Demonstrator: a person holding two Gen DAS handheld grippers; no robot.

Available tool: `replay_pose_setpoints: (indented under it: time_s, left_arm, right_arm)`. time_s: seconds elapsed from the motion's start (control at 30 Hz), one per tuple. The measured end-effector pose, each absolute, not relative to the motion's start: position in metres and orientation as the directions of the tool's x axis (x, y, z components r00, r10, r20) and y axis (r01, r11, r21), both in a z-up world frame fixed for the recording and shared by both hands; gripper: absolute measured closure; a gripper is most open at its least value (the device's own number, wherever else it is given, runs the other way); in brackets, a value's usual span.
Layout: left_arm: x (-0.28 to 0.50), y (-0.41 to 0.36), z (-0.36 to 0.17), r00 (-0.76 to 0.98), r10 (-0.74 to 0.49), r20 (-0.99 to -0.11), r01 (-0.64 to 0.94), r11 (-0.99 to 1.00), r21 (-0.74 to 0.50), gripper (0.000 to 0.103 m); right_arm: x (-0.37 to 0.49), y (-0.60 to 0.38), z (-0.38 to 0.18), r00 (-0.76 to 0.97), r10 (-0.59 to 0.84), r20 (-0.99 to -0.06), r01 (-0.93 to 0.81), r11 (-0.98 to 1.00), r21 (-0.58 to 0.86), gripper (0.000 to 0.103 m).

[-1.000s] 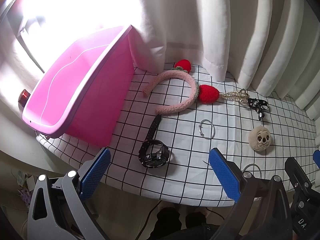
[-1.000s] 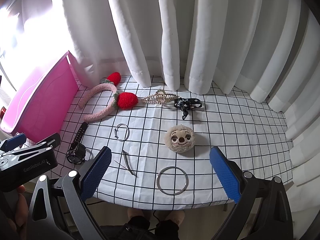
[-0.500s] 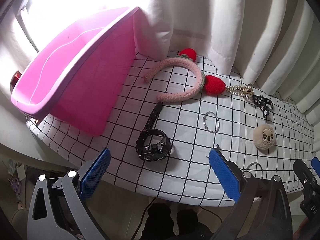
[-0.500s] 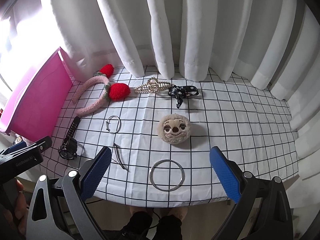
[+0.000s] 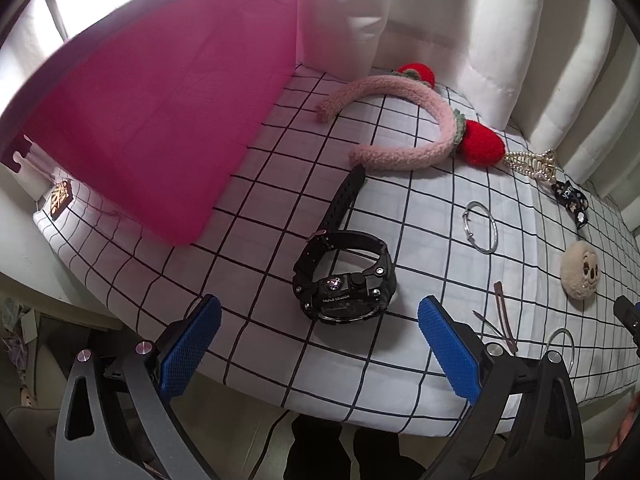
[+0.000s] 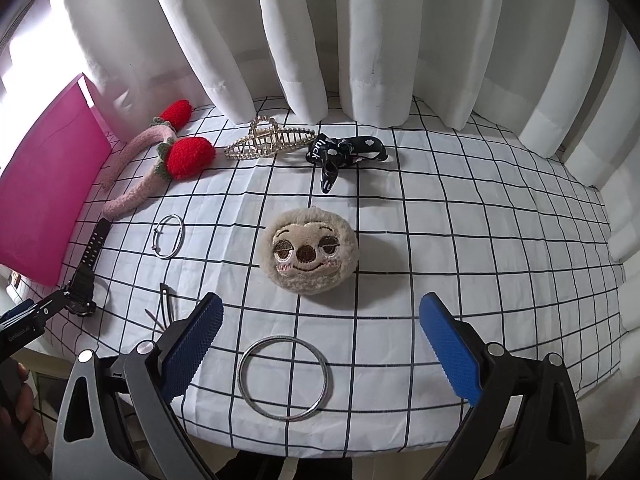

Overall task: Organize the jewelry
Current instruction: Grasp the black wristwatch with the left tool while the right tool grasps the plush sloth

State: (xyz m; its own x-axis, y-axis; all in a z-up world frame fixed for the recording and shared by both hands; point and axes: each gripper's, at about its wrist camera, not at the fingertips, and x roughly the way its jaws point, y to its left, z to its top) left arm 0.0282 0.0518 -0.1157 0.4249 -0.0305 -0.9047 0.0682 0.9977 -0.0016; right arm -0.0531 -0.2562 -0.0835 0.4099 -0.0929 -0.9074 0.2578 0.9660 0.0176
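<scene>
A black watch [image 5: 344, 280] lies on the checked cloth just ahead of my open left gripper [image 5: 320, 348], between its blue pads. A pink box [image 5: 160, 120] stands to its left. Beyond lie a pink headband with red strawberries [image 5: 412, 136], a gold claw clip [image 6: 268, 142], a black ribbon bow [image 6: 344, 154] and a small silver bangle [image 6: 170, 236]. My right gripper [image 6: 320, 350] is open over a large silver ring [image 6: 283, 372] at the table's near edge, with a plush sloth face [image 6: 307, 250] just beyond. Dark hairpins [image 6: 165, 304] lie to the left.
White curtains [image 6: 320, 40] hang along the back and right of the table. The checked cloth [image 6: 480, 240] ends at a rounded near edge. The left gripper's body [image 6: 24, 320] shows at the left edge of the right wrist view, held by a hand.
My left gripper has moved forward and down toward the watch, which now looks much larger. My right gripper has advanced toward the silver ring and the plush face.
</scene>
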Motion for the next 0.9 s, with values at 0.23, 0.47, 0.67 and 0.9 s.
replay_pose_setpoints:
  time_s: [0.23, 0.47, 0.67, 0.9]
  left_arm:
    - [0.046, 0.047, -0.140, 0.417, -0.012, -0.909, 0.062, 0.998, 0.015, 0.006]
    - [0.055, 0.039, -0.155, 0.406, -0.021, -0.913, 0.078, 0.997, 0.011, 0.006]
    - [0.060, 0.035, -0.169, 0.383, -0.025, -0.923, 0.081, 0.997, 0.006, 0.006]
    - [0.068, 0.033, -0.179, 0.381, -0.034, -0.924, 0.075, 0.997, -0.006, 0.006]
  right_arm:
    - [-0.029, -0.260, -0.109, 0.393, -0.067, -0.917, 0.232, 0.972, 0.029, 0.009]
    - [-0.012, -0.262, -0.129, 0.370, -0.083, -0.925, 0.232, 0.973, 0.005, 0.009]
    - [-0.001, -0.265, -0.145, 0.335, -0.098, -0.937, 0.234, 0.972, -0.018, 0.009]
    - [0.008, -0.263, -0.156, 0.321, -0.105, -0.941, 0.227, 0.973, -0.031, 0.009]
